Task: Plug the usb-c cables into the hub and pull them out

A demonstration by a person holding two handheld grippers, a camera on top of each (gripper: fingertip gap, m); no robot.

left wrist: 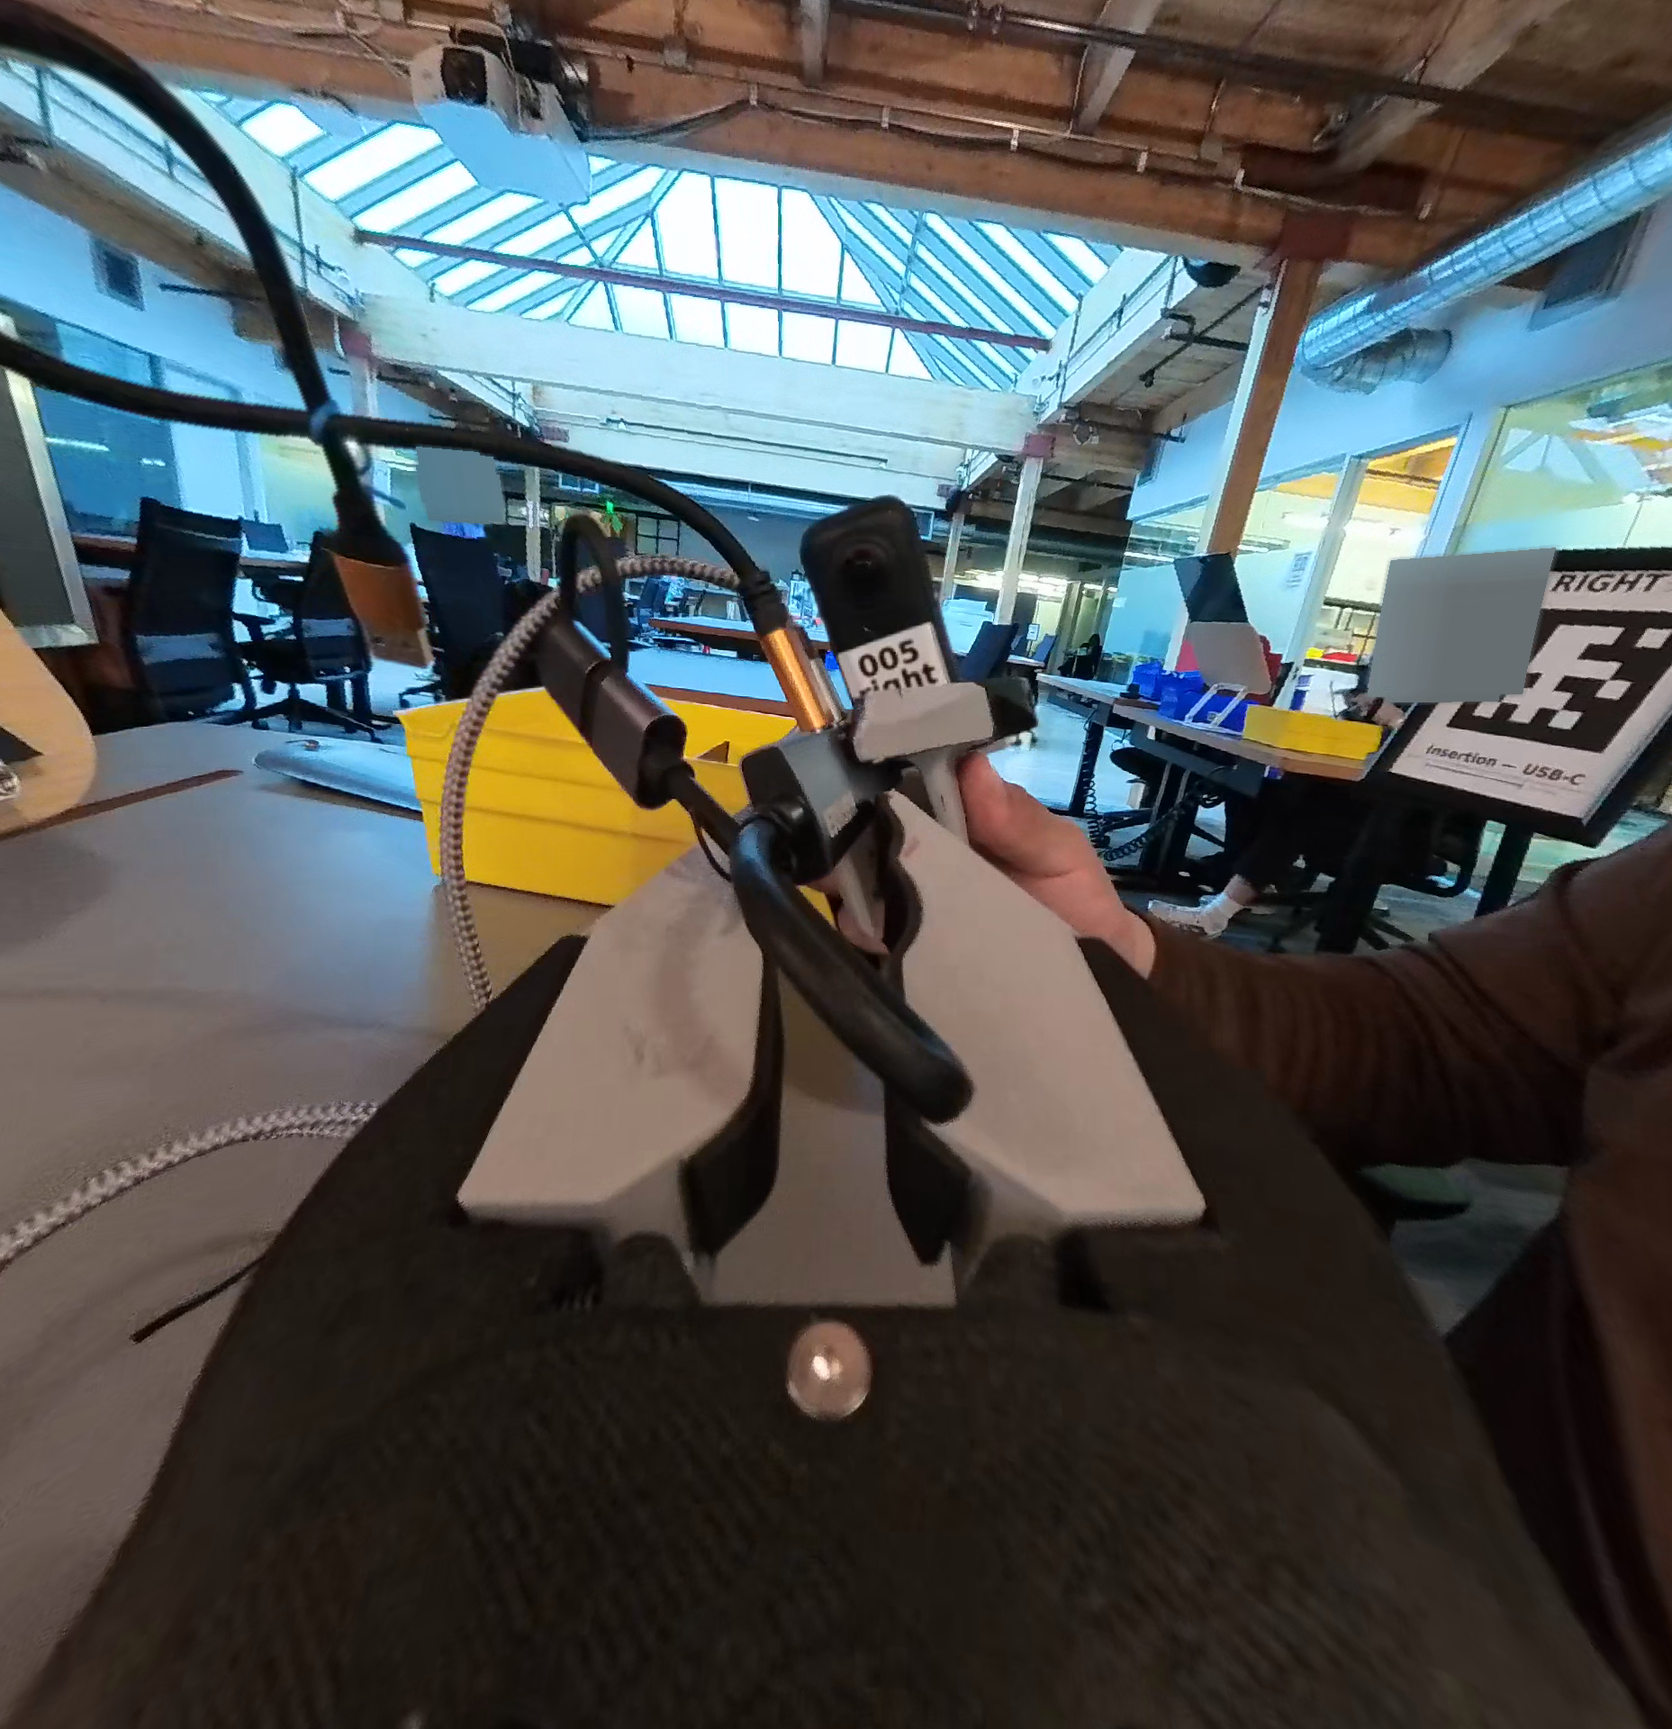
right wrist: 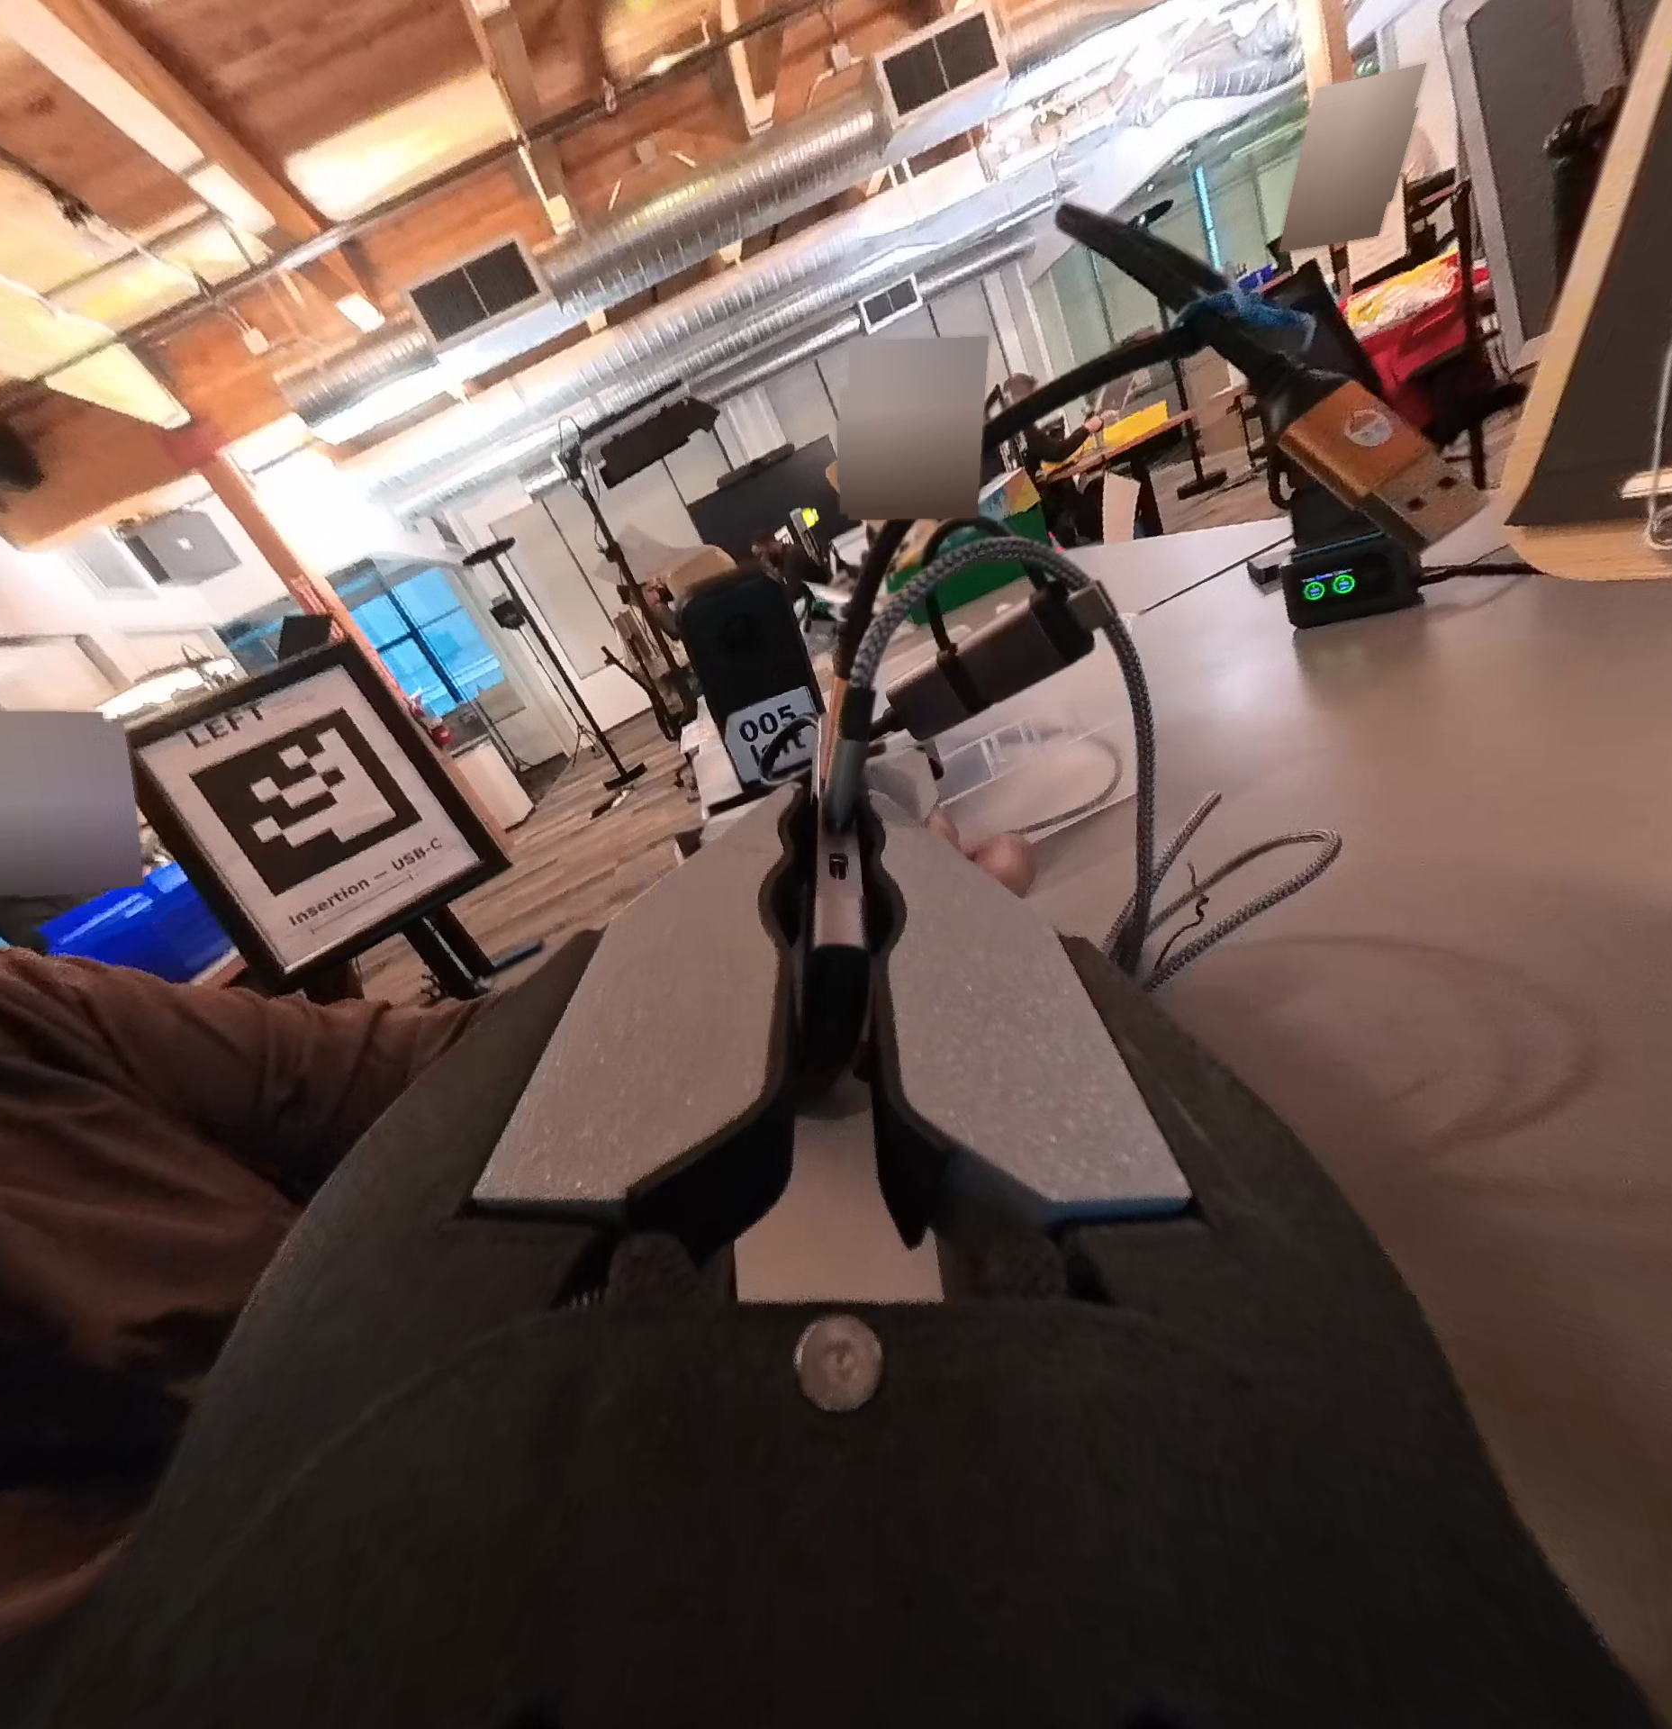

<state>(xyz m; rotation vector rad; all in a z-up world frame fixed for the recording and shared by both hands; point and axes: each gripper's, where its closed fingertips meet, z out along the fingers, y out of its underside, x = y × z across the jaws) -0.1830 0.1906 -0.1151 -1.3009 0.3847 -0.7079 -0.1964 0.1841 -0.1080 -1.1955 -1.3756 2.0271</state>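
My right gripper [right wrist: 836,842] is shut on a slim grey hub [right wrist: 836,903], held edge-on above the table. My left gripper [left wrist: 832,842] faces it and is shut on a grey usb-c plug [left wrist: 813,786] at the hub's end. That plug's black cable [left wrist: 850,982] loops back between my left fingers. An orange-collared plug [left wrist: 794,683] meets the same cluster from above. The right gripper [left wrist: 907,748] shows behind it in a hand. The left gripper [right wrist: 888,786] shows past the hub. I cannot tell how deep the plug sits.
A dark grey adapter [left wrist: 607,702] on a braided cable [left wrist: 462,795] hangs at the left; both also show in the right wrist view, adapter [right wrist: 991,664] and cable [right wrist: 1140,748]. A brown connector [right wrist: 1356,449] dangles. A yellow bin [left wrist: 532,795], framed marker signs [right wrist: 308,795] and a black device with green lights [right wrist: 1346,585] stand around the grey table [right wrist: 1374,842]. My two grippers' fingertips are within a few centimetres of each other.
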